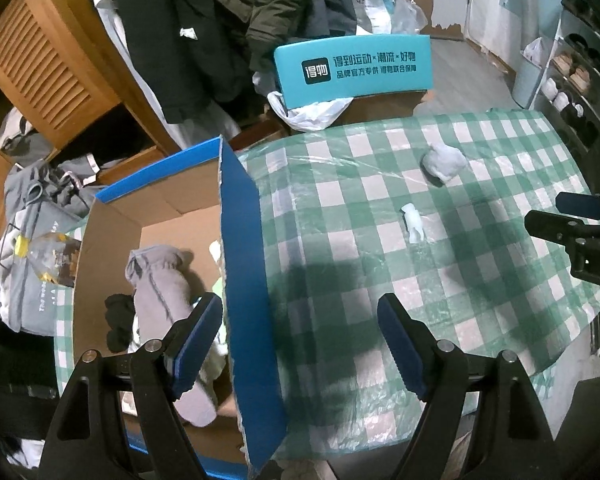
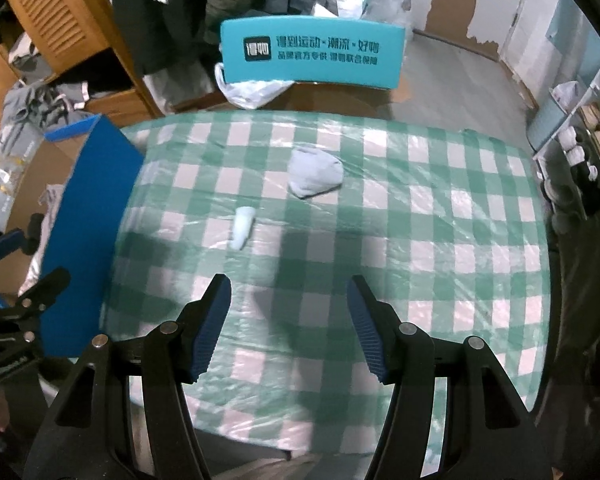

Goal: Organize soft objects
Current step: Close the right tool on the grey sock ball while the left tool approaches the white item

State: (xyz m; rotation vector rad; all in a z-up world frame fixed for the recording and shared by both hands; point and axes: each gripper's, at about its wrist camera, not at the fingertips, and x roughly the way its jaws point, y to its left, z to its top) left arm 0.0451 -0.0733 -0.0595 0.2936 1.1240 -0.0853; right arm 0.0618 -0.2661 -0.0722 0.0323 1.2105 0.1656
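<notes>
A pale grey rolled sock (image 1: 444,162) (image 2: 315,173) and a small white soft piece (image 1: 414,222) (image 2: 243,226) lie on the green checked table (image 1: 380,240) (image 2: 420,220). A cardboard box with blue outer walls (image 1: 244,280) (image 2: 88,208) stands at the table's left; inside it lie a grey cloth item (image 1: 162,300), a black item (image 1: 120,322) and pale green items. My left gripper (image 1: 300,344) is open and empty, straddling the box's right wall. My right gripper (image 2: 288,324) is open and empty above the table, nearer than both soft things; it also shows in the left wrist view (image 1: 580,220).
A teal chair back with print (image 1: 352,68) (image 2: 312,54) stands beyond the table, a white plastic bag (image 1: 312,112) (image 2: 252,94) below it. Hanging coats, a wooden cabinet (image 1: 48,64) and piled clothes with a bottle (image 1: 48,256) are at the left. A shoe rack (image 1: 576,80) stands at the right.
</notes>
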